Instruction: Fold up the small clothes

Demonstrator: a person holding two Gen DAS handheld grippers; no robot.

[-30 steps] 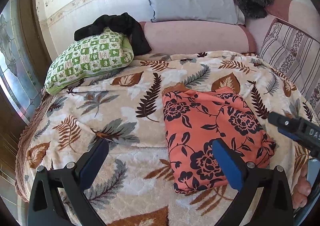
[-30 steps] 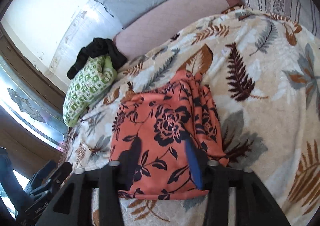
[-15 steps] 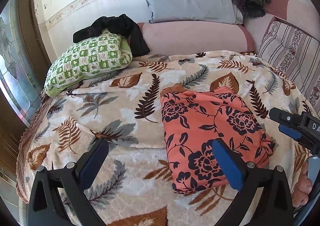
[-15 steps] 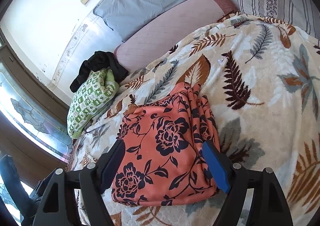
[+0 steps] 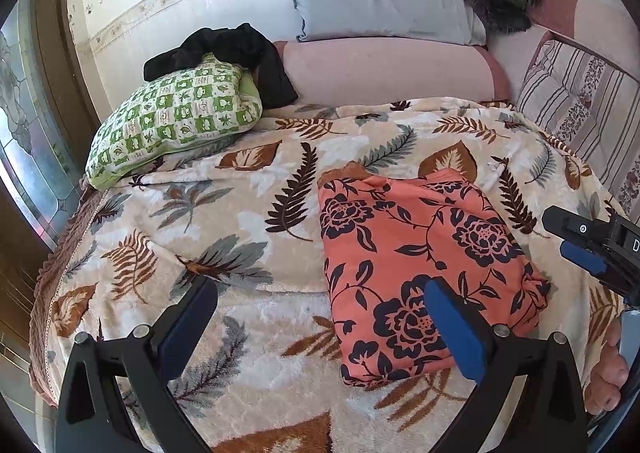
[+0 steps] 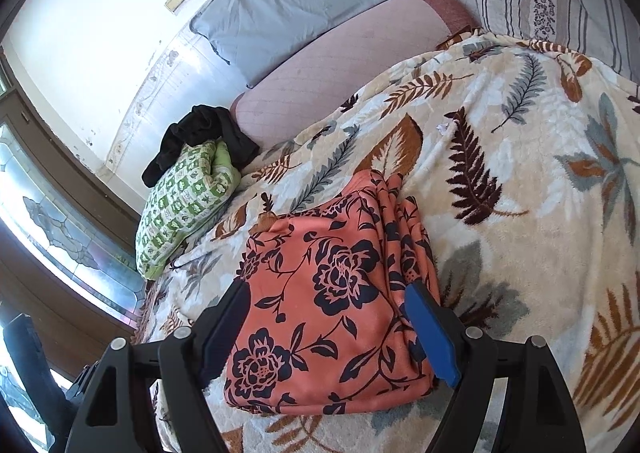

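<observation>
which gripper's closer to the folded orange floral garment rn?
Right. The right gripper hangs open with the folded orange floral garment framed between its fingers. The left gripper, also open, sits off the garment's left side, over the leaf-print blanket.

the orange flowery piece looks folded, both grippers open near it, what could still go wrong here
The folded orange floral garment shows loose layered edges along its right side; if the right gripper brushes them, the stack may slip open. It also lies on a plush, uneven leaf-print blanket, so a nudge from the left gripper, whose right finger overlaps it in view, could drag or skew the fold.
</observation>
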